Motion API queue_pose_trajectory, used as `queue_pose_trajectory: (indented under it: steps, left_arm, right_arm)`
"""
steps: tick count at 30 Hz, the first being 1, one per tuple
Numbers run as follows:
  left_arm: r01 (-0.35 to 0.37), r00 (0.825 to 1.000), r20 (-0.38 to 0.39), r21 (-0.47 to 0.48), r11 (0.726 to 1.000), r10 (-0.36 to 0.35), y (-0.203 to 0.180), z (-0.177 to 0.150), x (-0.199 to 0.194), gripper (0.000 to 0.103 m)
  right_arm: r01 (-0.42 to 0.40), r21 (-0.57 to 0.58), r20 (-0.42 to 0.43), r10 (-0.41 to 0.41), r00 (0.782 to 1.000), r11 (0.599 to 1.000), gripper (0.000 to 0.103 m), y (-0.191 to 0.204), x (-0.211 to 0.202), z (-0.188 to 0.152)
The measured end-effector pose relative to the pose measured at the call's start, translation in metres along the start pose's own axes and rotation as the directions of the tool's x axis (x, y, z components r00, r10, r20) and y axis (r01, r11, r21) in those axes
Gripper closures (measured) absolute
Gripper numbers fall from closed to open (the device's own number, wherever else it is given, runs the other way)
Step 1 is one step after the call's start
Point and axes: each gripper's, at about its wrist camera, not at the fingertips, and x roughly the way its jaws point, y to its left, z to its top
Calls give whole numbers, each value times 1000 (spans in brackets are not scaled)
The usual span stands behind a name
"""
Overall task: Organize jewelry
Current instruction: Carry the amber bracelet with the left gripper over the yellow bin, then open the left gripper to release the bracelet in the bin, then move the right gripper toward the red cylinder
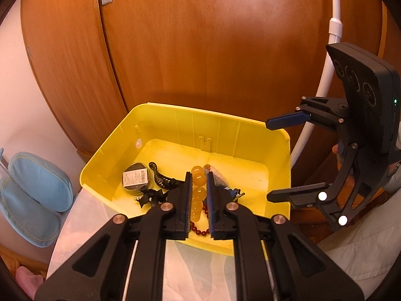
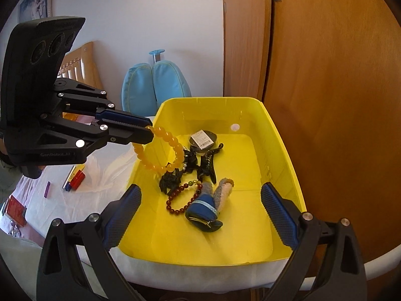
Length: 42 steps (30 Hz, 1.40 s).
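Observation:
My left gripper (image 1: 199, 178) (image 2: 149, 134) is shut on an amber bead bracelet (image 2: 160, 150) (image 1: 199, 193), which hangs from its tips above the left rim of a yellow plastic bin (image 2: 275, 135) (image 1: 105, 160). On the bin floor lie a dark red bead bracelet (image 2: 184, 198), black hair clips (image 2: 200, 163), a blue plush hair clip (image 2: 204, 213) and a round black tin with a label (image 2: 203, 138) (image 1: 135, 176). My right gripper (image 2: 200, 205) (image 1: 267, 160) stands open over the bin's near end, with nothing between its fingers.
The bin sits on a white cloth (image 2: 95, 175) beside a wooden wardrobe door (image 2: 325, 75). Small red, silver and purple tubes (image 2: 74, 178) lie on the cloth to the left. A blue cushioned seat (image 2: 153, 82) stands behind. A white pipe (image 1: 333, 37) runs up the wardrobe.

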Motion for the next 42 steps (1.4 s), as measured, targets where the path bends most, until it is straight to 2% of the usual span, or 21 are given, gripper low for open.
queue_pose_trajectory:
  steps: [7, 15, 19, 21, 23, 25, 27, 29, 31, 33, 35, 36, 39, 42]
  left_arm:
    - [44, 994, -102, -41, 998, -48, 23, -2, 63, 92]
    - [24, 989, -142, -76, 997, -34, 33, -5, 85, 90]
    - [16, 991, -132, -89, 996, -27, 33, -6, 80, 84]
    - [8, 993, -120, -100, 995, -20, 31, -7, 76, 77]
    - [0, 995, -98, -112, 994, -11, 29, -8, 69, 61]
    - [-18, 997, -75, -122, 992, 9, 25, -10, 60, 50]
    - [-26, 998, -60, -132, 991, 18, 22, -12, 51, 42]
    - [-26, 999, -35, -151, 988, 21, 19, -16, 39, 29]
    - [-39, 999, -13, -183, 982, 37, 18, -23, 26, 21]
    - [-55, 998, -5, -225, 973, 56, 17, -34, 11, 19]
    - [-110, 994, -9, -264, 958, 111, 16, -48, -4, 12]
    - [-136, 990, -13, -286, 948, 138, 15, -58, -14, 11]
    - [-228, 973, -65, -371, 900, 220, 14, -94, -43, 7]
    - [-321, 947, -130, -435, 841, 294, 18, -138, -74, 7]
  right_arm:
    - [24, 49, -103, -19, 994, 999, 6, -22, 44, -2]
    - [38, 90, -130, -26, 991, 995, 6, -33, 57, -3]
    - [34, 84, -138, -22, 990, 996, 6, -32, 56, -8]
    - [30, 80, -136, -19, 991, 996, 6, -30, 54, -9]
    - [28, 78, -129, -17, 992, 997, 6, -28, 50, -10]
    - [25, 76, -121, -16, 993, 997, 6, -26, 46, -11]
    - [24, 71, -108, -17, 994, 997, 6, -23, 39, -12]
    - [22, 68, -88, -16, 996, 997, 6, -20, 30, -13]
    - [19, 66, -70, -14, 997, 998, 6, -16, 22, -12]
    - [8, 57, -49, -5, 999, 998, 6, -10, 14, -12]
    - [-20, 38, -27, 21, 999, 999, 6, 1, 6, -12]
    - [-41, 26, -17, 41, 999, 999, 6, 8, 3, -12]
    - [-124, -18, -3, 124, 992, 992, 4, 33, 2, -9]
    - [-197, -72, -5, 197, 980, 978, 4, 65, 5, -4]
